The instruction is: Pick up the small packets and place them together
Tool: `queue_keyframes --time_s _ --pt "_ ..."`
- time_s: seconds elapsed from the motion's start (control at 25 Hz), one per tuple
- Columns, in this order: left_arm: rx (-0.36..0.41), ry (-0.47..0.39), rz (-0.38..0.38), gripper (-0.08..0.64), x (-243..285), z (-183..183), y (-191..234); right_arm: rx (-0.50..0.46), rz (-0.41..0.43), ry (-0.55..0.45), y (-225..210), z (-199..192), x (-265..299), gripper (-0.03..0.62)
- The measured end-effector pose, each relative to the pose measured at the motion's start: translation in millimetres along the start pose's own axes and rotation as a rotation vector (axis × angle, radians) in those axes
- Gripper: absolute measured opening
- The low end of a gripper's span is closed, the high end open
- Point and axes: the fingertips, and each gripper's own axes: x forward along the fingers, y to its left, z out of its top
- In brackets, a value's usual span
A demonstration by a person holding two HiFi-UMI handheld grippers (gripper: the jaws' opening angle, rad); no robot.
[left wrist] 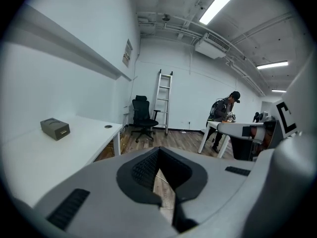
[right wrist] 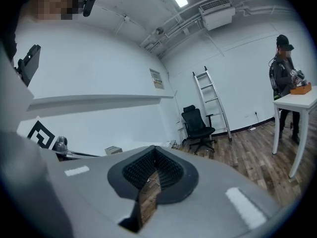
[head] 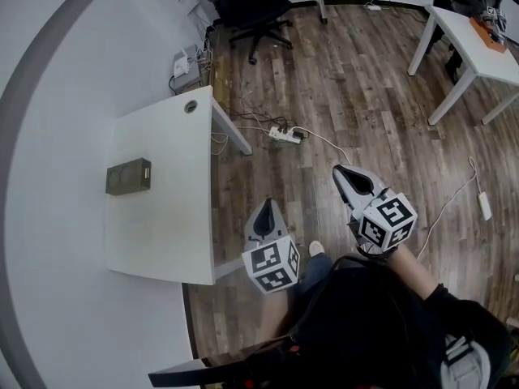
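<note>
Hovering beside table [head: 162,241]: left hand-held gripper [head: 268,204], right hand-held gripper [head: 340,173], both clenched, empty; grey box [head: 128,177] on table.

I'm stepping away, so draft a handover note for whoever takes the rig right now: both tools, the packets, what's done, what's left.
Left tool: shut, empty, over the wooden floor beside the white desk.
Right tool: shut, empty, also over the floor.
Packets: none in view; only a grey box sits on the desk.
Done: nothing that shows.
Left: find the packets, pick them up, place them together.
</note>
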Motion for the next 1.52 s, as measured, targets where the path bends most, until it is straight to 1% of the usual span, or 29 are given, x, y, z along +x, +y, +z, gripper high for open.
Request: queue_keyframes --time_s 0.2,0.32,0.44,0.56,0.76,0.92,1.12,1.28,1.52 --pt "-0.001 0.026 -0.038 -0.003 27.1 2.0 12.3 0.007 -0.039 0.009 -6.3 -2.2 23.4 0.002" --pt "-0.005 0.042 -0.046 -0.003 44.1 0.3 20.8 0.006 -0.047 0.021 -11.6 -4.5 42.6 0.002" --pt "-0.017 0.045 -0.026 -0.003 60.4 7.2 34.3 0.003 -0.031 0.030 -17.0 -0.3 67.5 0.002" --pt "-0.033 0.040 0.014 -0.003 80.0 17.2 51.8 0.001 0.001 0.042 -25.3 3.6 100.3 0.002" --pt "-0.080 0.043 0.108 -0.003 126.0 37.7 84.5 -0.020 0.107 0.073 -38.1 16.6 173.7 0.002" --pt "-0.095 0.028 0.165 -0.003 167.8 65.2 102.2 -0.041 0.189 0.089 -52.1 36.7 235.6 0.002" --pt "-0.138 0.015 0.257 -0.003 201.8 90.6 126.5 -0.058 0.296 0.119 -61.6 56.9 301.5 0.002" --pt "-0.188 0.006 0.365 -0.003 212.3 100.1 148.9 -0.071 0.391 0.162 -60.7 61.5 345.6 0.002" --pt "-0.281 -0.027 0.524 -0.003 205.9 105.5 182.2 -0.107 0.572 0.209 -31.8 60.9 394.1 0.002"
